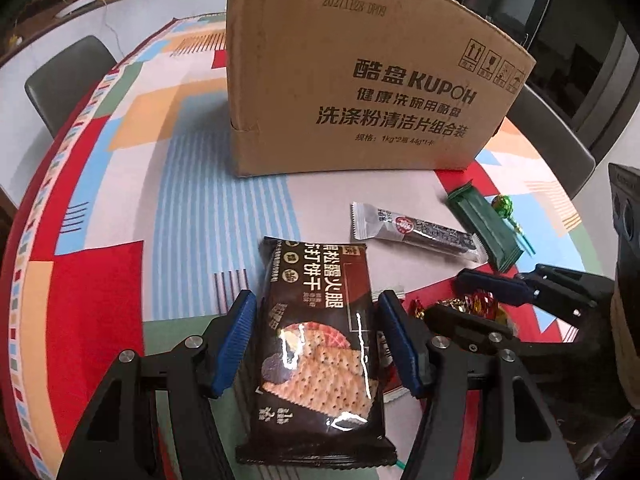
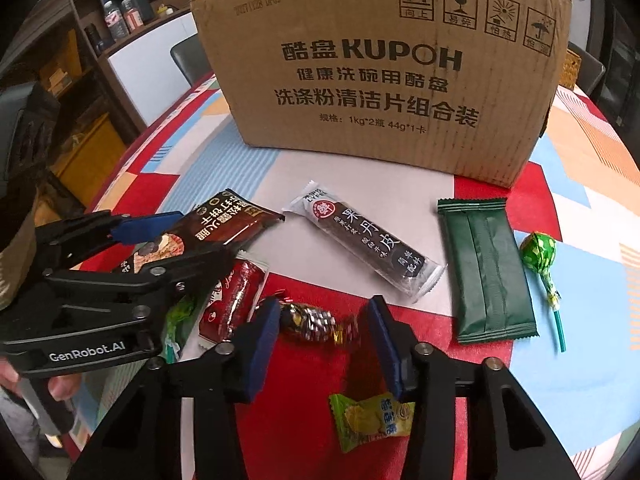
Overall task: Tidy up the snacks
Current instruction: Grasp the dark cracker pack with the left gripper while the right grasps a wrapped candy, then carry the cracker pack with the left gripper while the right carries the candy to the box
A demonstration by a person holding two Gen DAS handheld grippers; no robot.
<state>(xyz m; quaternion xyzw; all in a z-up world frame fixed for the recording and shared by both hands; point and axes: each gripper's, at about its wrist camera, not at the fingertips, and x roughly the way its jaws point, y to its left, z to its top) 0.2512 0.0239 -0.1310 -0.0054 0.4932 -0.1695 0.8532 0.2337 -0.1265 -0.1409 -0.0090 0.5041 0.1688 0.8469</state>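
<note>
My left gripper [image 1: 316,316] stands around a dark brown cracker packet [image 1: 320,344], its blue pads at the packet's two sides; the packet looks gripped. It also shows in the right wrist view [image 2: 224,220]. My right gripper [image 2: 320,320] is open around a foil-wrapped candy [image 2: 316,320] on the table. A black and white fruit-leather bar [image 2: 368,248], a green packet [image 2: 488,272] and a green lollipop [image 2: 538,252] lie ahead. A brown cardboard box [image 2: 384,80] stands behind them.
A red snack packet [image 2: 236,300] lies left of the candy. A green-yellow candy [image 2: 372,420] lies under my right gripper. The round table has a colourful patterned cloth [image 1: 160,200]. Grey chairs [image 1: 68,80] stand around it.
</note>
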